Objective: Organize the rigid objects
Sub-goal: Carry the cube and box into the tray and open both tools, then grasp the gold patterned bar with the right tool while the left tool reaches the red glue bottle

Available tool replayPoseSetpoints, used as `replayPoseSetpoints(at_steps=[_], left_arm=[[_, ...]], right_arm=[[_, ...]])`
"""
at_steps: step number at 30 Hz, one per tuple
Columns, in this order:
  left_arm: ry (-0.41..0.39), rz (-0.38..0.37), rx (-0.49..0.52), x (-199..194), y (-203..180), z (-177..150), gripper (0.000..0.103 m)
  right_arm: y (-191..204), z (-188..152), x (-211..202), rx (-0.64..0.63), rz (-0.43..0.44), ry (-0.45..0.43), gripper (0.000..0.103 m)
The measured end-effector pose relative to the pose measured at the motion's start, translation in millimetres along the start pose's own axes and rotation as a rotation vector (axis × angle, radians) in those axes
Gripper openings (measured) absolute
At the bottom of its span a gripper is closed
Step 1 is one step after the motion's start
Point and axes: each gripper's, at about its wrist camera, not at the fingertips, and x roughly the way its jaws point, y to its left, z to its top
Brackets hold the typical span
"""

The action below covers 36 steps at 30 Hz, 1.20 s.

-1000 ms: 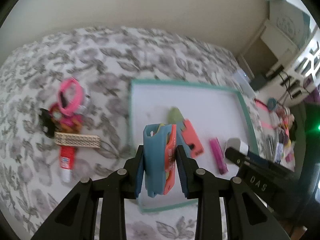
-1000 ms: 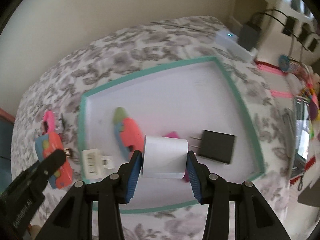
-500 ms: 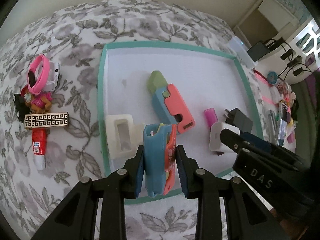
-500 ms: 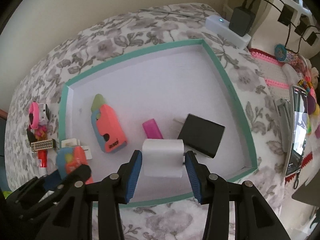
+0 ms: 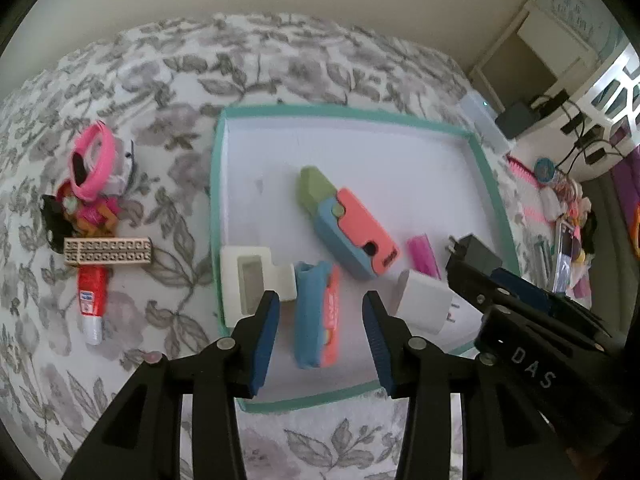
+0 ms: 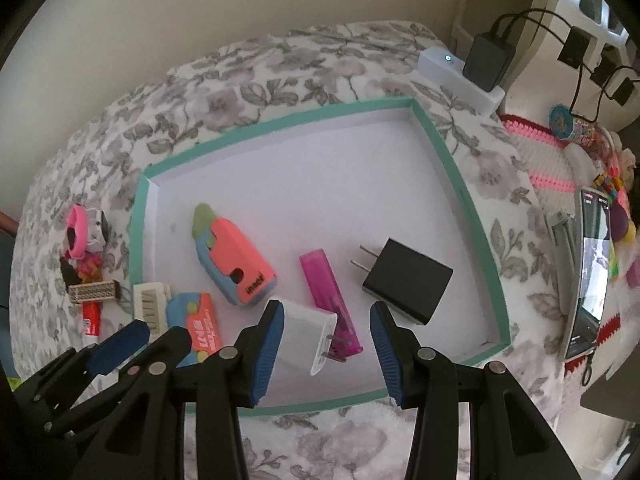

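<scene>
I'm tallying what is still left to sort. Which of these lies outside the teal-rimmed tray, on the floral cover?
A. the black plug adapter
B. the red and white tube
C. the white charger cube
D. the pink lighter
B: the red and white tube lies on the floral cover left of the tray's teal rim, while the black plug adapter, pink lighter and white charger cube all lie inside the tray.

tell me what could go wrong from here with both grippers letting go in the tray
The white charger leans against the right gripper's left pad, its prongs over the pink lighter; pulling away may tip it or nudge the lighter. The left gripper is opening around the blue and coral toy, which lies beside the cream block; a skewed retreat could drag either toward the tray's teal rim.
</scene>
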Motion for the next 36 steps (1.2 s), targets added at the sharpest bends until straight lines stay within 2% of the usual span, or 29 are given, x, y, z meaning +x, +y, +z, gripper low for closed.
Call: replayPoseSetpoints(at_steps=[5,9,13,15,16,20,23,25,27,31,36], left_arm=[[-0.075,0.051,-0.022,-16,9,5,0.046],[-0.108,0.127,-0.074,-20,23,7,0.064],[-0.127,0.186,-0.132,-21,42,8,0.069],[-0.134,0.214,-0.16,-22,52,7,0.078],[-0.138,0.227,-0.173,-21,56,7,0.081],[-0.15,0.259,-0.204,-22,69,7,0.082],[-0.159,0.277,-0.222,-23,77,7,0.093],[-0.168,0.286,-0.241,-24,84,7,0.094],[-0.174,0.295,-0.256,-25,92,7,0.094],[-0.19,0.319,-0.282,-30,106,9,0.094],[-0.257,0.407,-0.339,-47,136,10,0.095]], right_arm=[[0,4,-17,0.007,0.008,-0.062,0.049],[3,4,-18,0.001,0.007,-0.066,0.049],[7,2,-11,-0.009,-0.003,-0.047,0.069],[10,1,-10,-0.017,0.003,-0.045,0.072],[11,1,-10,-0.022,0.006,-0.045,0.077],[16,1,-9,-0.041,0.002,-0.053,0.086],[18,1,-8,-0.049,-0.002,-0.056,0.089],[21,1,-7,-0.053,-0.002,-0.054,0.099],[23,0,-6,-0.061,-0.002,-0.055,0.103],[30,0,-3,-0.077,-0.009,-0.061,0.103],[46,-1,-4,-0.108,0.016,-0.091,0.103]])
